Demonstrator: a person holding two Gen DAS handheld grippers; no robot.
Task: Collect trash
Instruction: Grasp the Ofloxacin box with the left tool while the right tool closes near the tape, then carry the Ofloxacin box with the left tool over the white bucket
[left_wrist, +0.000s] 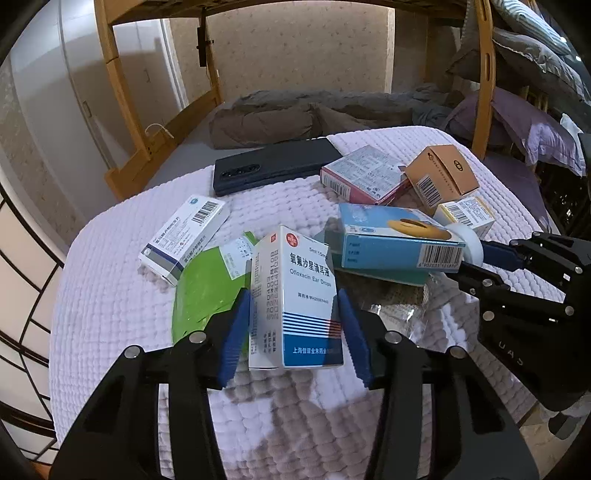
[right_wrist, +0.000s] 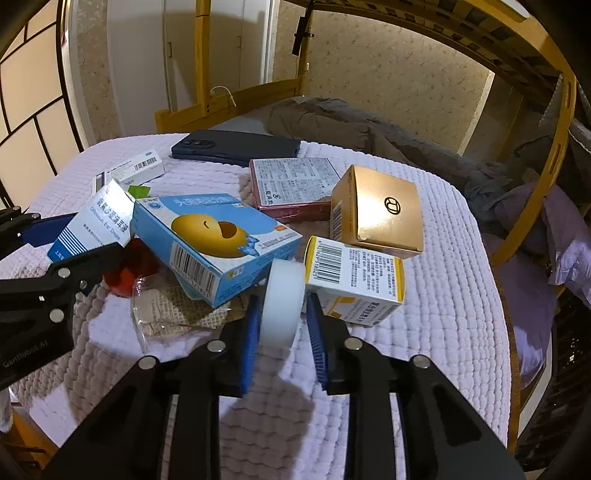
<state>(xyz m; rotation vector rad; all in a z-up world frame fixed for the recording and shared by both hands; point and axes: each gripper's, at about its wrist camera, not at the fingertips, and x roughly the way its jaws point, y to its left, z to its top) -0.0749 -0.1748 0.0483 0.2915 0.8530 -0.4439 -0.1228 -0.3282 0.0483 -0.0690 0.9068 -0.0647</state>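
My left gripper is shut on a white and blue ear-drops box, held upright above the lilac cover; the box also shows in the right wrist view. My right gripper is shut on a white tape roll, held on edge; the roll also shows in the left wrist view. Between them lies a light blue box with a yellow face. A yellow-white box, a gold box, a pink box, a white-blue box and a green wrapper lie around.
A dark phone lies at the far edge of the quilted cover. A clear plastic wrapper and a red piece lie under the blue box. Wooden bunk posts and bedding stand behind.
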